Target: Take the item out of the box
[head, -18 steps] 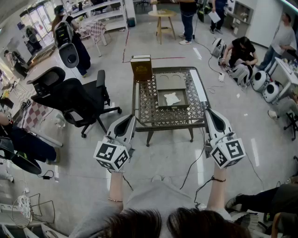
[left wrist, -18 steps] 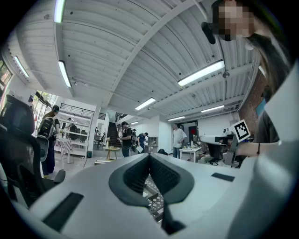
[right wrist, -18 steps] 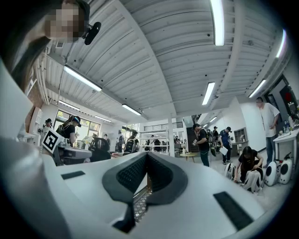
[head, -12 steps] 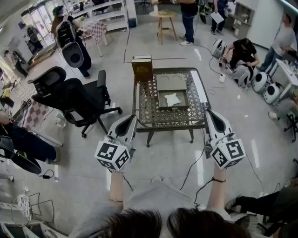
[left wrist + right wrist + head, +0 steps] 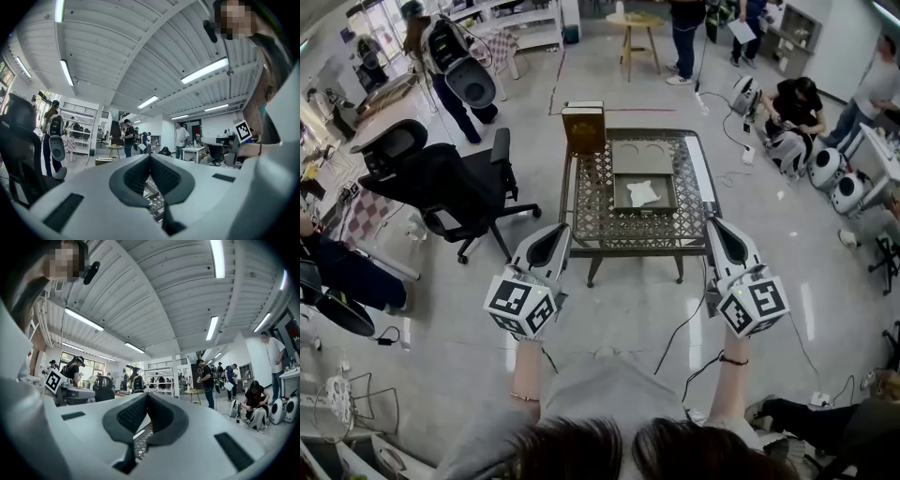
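– Both grippers sit a touch higher in the head view than a moment ago, and the table (image 5: pixel 598 202) has slid up the frame with them. At the back, the person with the backpack (image 5: pixel 448 45) has walked to the right.

– And the claws, wide or narrow?

– Narrow. The left gripper (image 5: pixel 557 232) has its jaws pressed together with nothing between them, and so does the right gripper (image 5: pixel 715 225).

– Where is the thing to take out?

– A white item (image 5: pixel 643 193) lies inside the open box (image 5: pixel 627 202) in the middle of the table. It may be crumpled paper or cloth; it is too small to tell which.

– How does it lie relative to the claws?

– Ahead of both and between their lines, well apart from either tip. The left gripper hangs by the table's near-left corner and the right by its near-right corner. Neither touches the box.

– Anything else on the table?

– A brown box (image 5: pixel 584 129) stands upright at the far-left corner.
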A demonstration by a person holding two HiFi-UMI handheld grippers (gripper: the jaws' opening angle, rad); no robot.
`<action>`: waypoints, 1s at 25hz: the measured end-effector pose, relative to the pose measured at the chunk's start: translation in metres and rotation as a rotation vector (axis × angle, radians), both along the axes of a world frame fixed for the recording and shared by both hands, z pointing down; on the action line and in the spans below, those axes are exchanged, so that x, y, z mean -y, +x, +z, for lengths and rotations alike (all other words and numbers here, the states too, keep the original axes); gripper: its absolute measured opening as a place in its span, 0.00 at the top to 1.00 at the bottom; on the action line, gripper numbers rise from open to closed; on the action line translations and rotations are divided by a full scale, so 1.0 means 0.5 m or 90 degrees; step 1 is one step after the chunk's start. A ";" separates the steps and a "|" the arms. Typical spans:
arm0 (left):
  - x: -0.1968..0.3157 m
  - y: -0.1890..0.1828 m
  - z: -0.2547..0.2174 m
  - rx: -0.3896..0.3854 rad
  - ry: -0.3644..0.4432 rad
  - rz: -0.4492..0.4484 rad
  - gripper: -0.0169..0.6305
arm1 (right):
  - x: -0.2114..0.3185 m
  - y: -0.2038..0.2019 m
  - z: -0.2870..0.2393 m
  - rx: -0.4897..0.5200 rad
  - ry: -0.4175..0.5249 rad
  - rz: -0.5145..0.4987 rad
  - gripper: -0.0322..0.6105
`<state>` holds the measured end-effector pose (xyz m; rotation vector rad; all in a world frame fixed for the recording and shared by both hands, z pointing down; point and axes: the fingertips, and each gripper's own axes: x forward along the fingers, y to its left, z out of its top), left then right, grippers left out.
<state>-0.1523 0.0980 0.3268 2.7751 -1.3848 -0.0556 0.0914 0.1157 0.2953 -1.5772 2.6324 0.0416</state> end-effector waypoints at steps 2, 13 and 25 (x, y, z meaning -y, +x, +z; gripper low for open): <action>0.002 0.010 0.006 0.005 0.000 -0.002 0.95 | 0.008 0.007 0.006 0.001 -0.001 -0.003 0.92; 0.050 0.038 0.043 -0.003 -0.038 -0.012 0.95 | 0.077 0.037 0.048 0.043 -0.033 0.004 0.92; 0.226 0.062 0.077 -0.009 -0.058 0.031 0.95 | 0.236 0.032 0.079 0.040 -0.052 0.025 0.92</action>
